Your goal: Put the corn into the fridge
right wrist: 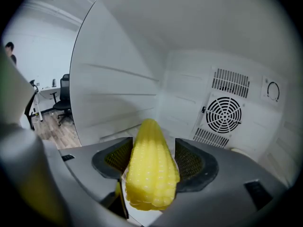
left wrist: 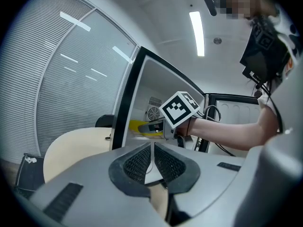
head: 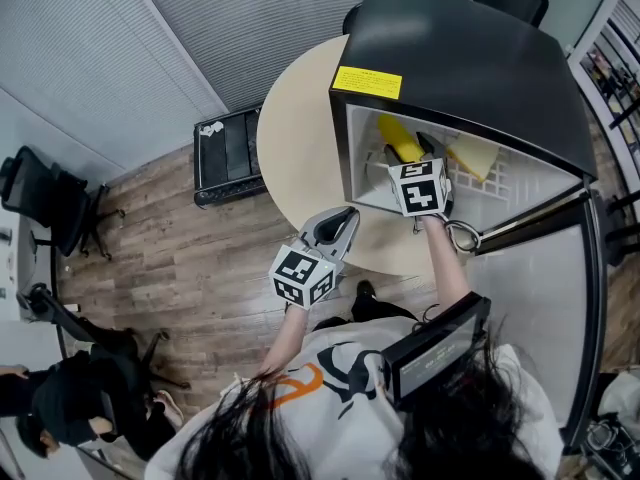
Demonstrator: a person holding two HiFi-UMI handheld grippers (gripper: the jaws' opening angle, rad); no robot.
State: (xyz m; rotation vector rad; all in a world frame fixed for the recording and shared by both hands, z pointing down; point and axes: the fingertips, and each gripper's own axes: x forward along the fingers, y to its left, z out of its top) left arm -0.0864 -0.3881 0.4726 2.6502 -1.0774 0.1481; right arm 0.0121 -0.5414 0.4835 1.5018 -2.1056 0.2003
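Corn [right wrist: 150, 169] clamped lengthwise in right gripper [head: 410, 151] jaws, tip pointing ahead toward fan grille [right wrist: 226, 113], already inside open fridge [head: 470, 58] just above shelf; left gripper [left wrist: 152, 162] pinched shut on nothing, hanging back by table [head: 300, 138].

In fridge [head: 470, 58], corn [head: 398, 138] — fridge seemingly atop table [head: 295, 158].

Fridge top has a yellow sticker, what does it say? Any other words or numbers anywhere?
Yellow sticker on the fridge top: print too small to read.
Marker cubes on the left tool and right tool: black-and-white squares, no words.
Screen on the person's chest: too blurred to read.
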